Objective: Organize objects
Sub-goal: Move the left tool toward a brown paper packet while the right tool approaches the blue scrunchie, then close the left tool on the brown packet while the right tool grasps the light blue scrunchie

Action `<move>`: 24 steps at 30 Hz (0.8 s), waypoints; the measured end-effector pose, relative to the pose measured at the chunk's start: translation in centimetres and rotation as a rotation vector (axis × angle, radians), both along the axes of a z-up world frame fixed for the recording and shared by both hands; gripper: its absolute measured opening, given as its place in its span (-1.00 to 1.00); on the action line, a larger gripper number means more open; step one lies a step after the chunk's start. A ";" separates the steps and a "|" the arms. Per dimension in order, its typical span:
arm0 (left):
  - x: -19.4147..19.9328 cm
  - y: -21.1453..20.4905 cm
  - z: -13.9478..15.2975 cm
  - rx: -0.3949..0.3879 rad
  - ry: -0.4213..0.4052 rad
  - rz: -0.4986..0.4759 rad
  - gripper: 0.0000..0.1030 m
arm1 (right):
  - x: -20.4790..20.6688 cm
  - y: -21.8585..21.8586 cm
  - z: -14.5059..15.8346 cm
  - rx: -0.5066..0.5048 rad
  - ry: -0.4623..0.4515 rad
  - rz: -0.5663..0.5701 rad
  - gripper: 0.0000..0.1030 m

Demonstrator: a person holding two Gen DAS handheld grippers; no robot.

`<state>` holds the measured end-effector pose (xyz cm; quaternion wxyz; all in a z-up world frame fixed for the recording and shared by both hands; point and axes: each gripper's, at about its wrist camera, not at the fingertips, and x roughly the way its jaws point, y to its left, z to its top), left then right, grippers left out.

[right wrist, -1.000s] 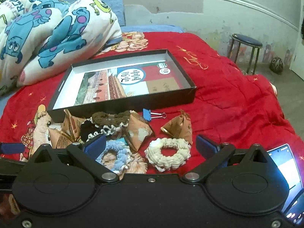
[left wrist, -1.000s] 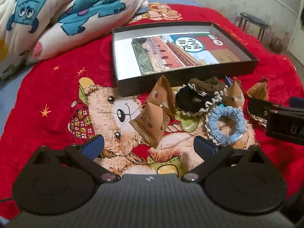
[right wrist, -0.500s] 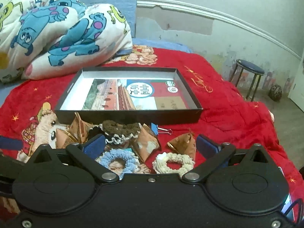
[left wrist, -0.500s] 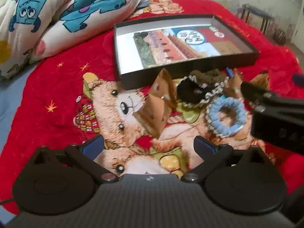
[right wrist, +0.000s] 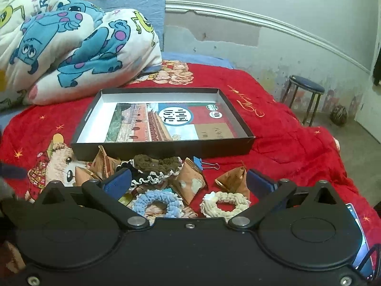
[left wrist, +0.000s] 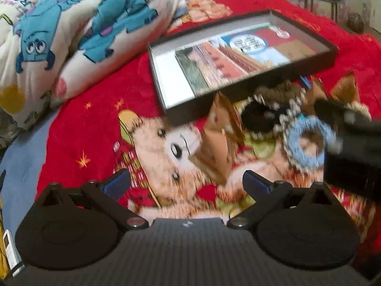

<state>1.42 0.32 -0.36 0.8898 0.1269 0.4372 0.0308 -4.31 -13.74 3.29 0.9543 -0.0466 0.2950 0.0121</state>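
Observation:
A shallow black box (right wrist: 238, 146) with a picture book (right wrist: 166, 121) inside lies on the red bed cover. In front of it lie a brown scrunchie (right wrist: 157, 163), a black one (left wrist: 259, 116), a blue one (right wrist: 156, 202), a cream one (right wrist: 225, 205), several brown paper pyramids (right wrist: 190, 182) and a blue binder clip (right wrist: 204, 164). My right gripper (right wrist: 188, 183) is open and empty, just short of the blue and cream scrunchies. My left gripper (left wrist: 185, 182) is open and empty over the bear print, left of the pile. The box (left wrist: 331, 54) and blue scrunchie (left wrist: 307, 140) show blurred in the left wrist view.
A folded monster-print quilt (right wrist: 71, 47) lies at the back left. A stool (right wrist: 306, 88) stands on the floor to the right. A phone (right wrist: 359, 233) lies at the bed's right edge. The right gripper's body (left wrist: 352, 143) shows at the right of the left wrist view.
The left gripper has drawn back and to the left from the pile. The right gripper has also pulled back and tilted up, so more wall shows. Both stay open.

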 end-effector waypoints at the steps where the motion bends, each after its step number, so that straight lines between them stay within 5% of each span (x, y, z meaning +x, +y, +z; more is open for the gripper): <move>1: 0.1 0.1 0.1 -0.009 -0.008 0.003 1.00 | -0.1 0.1 -0.1 0.004 -0.001 -0.006 0.99; 11: 0.9 0.7 -0.2 -0.104 -0.034 0.031 1.00 | 0.8 -1.3 -1.0 0.209 0.103 -0.025 0.62; 14: 1.0 0.6 -0.4 -0.144 -0.028 0.007 0.86 | 1.2 -1.9 -1.7 0.268 0.135 -0.017 0.44; 24: 1.3 0.1 -1.2 -0.172 -0.029 0.005 0.83 | 2.3 -3.2 -3.2 0.400 0.207 0.000 0.27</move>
